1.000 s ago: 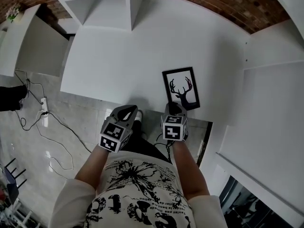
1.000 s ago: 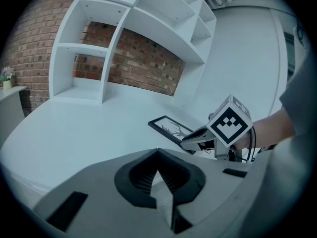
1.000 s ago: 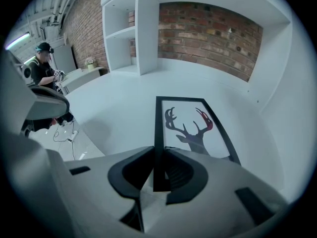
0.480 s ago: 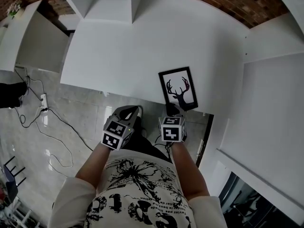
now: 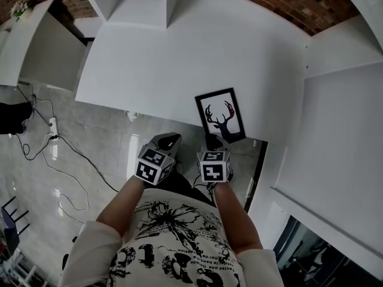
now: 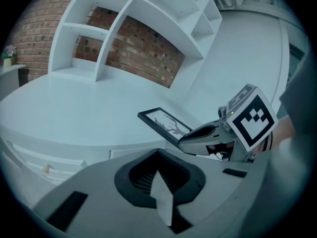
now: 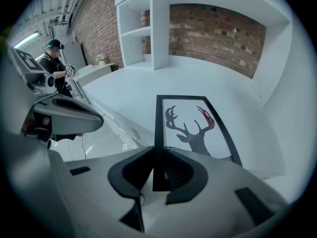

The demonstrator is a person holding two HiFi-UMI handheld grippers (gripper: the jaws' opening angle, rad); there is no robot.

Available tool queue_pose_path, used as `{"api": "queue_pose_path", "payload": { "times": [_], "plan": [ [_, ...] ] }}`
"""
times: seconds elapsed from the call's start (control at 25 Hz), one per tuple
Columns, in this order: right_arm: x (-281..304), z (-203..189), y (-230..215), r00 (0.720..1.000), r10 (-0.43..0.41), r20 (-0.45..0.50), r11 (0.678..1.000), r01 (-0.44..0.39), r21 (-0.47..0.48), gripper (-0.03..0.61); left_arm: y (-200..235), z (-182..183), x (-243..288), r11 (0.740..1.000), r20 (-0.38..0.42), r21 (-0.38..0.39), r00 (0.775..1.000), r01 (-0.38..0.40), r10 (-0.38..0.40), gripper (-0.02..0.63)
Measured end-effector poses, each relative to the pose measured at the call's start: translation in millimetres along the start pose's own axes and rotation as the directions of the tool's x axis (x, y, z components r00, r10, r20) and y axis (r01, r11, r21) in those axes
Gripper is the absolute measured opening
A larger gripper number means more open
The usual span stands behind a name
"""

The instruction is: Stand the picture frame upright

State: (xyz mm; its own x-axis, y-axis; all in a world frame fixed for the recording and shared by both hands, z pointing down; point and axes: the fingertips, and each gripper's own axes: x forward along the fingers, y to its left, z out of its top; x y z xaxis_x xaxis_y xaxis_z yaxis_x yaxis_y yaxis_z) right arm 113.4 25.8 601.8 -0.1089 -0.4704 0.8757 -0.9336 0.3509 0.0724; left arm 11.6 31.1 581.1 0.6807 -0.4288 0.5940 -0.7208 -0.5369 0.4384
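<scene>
Right now the white table (image 5: 179,58) is bare and wide ahead of you and to your left. A white side panel (image 5: 344,142) closes in on your right, and the shelf unit (image 5: 128,5) stands well back against the brick wall.

The picture frame (image 5: 220,115) sits at the table's near edge, directly ahead of your right hand. Its long axis runs away from you towards the wall, with the deer picture facing up. Your right gripper (image 7: 157,172) is clamped on the frame's long left side, close to the near corner, so that side runs straight out from between the jaws.

Your left gripper (image 5: 169,140) is clenched on nothing. It hangs just off the table edge over the floor, near the frame's left side but apart from it.

The frame looks tilted up at its near end, though I cannot tell whether the far end touches the table. Standing it up probably means pivoting on that far short edge. Swing it towards the open left, away from the panel and the drop at the edge.
</scene>
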Motion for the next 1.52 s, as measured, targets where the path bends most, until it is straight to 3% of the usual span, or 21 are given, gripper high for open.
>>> {"api": "queue_pose_path", "payload": {
  "times": [0.2, 0.52, 0.6, 0.68, 0.76, 1.04, 1.2, 1.32, 1.4, 1.52],
  "plan": [
    [-3, -5, 5, 1.0, 0.014, -0.001, 1.0, -0.014, -0.017, 0.074, -12, 5, 16, 0.99, 0.031, -0.122, 0.997, 0.067, -0.064, 0.008],
    [-9, -13, 13, 0.999, 0.036, -0.005, 0.999, -0.036, -0.021, 0.074, -20, 1, 35, 0.932, 0.034, -0.332, 0.989, 0.144, -0.141, 0.008],
    [-10, -14, 15, 0.999, 0.035, -0.004, 0.999, -0.035, -0.022, 0.074, -21, -1, 39, 0.89, 0.055, -0.42, 0.984, 0.175, -0.168, 0.038],
    [-10, -14, 16, 0.999, 0.033, -0.001, 0.999, -0.033, -0.026, 0.074, -24, 1, 45, 0.825, 0.095, -0.517, 0.973, 0.229, -0.211, 0.155],
    [-10, -15, 17, 0.999, 0.034, 0.0, 0.999, -0.034, -0.033, 0.074, -26, 2, 52, 0.772, 0.124, -0.577, 0.963, 0.267, -0.24, 0.18],
    [-11, -17, 20, 0.999, 0.043, 0.001, 0.998, -0.043, -0.041, 0.074, -27, 1, 75, 0.664, 0.188, -0.647, 0.922, 0.375, -0.338, 0.195],
    [-12, -18, 23, 0.999, 0.051, -0.004, 0.998, -0.052, -0.043, 0.074, -36, 5, 80, 0.623, 0.207, -0.648, 0.888, 0.439, -0.411, 0.182],
    [-13, -18, 25, 0.998, 0.059, -0.002, 0.998, -0.059, -0.035, 0.074, -40, 0, 86, 0.617, 0.188, -0.66, 0.889, 0.429, -0.417, 0.137],
    [-13, -17, 26, 0.998, 0.062, -0.002, 0.998, -0.062, -0.026, 0.074, -40, -1, 88, 0.592, 0.201, -0.68, 0.886, 0.432, -0.417, 0.097],
    [-12, -17, 26, 0.998, 0.069, -0.003, 0.998, -0.069, -0.014, 0.074, -40, 0, 89, 0.553, 0.227, -0.702, 0.877, 0.449, -0.423, 0.089]
  ]
}}
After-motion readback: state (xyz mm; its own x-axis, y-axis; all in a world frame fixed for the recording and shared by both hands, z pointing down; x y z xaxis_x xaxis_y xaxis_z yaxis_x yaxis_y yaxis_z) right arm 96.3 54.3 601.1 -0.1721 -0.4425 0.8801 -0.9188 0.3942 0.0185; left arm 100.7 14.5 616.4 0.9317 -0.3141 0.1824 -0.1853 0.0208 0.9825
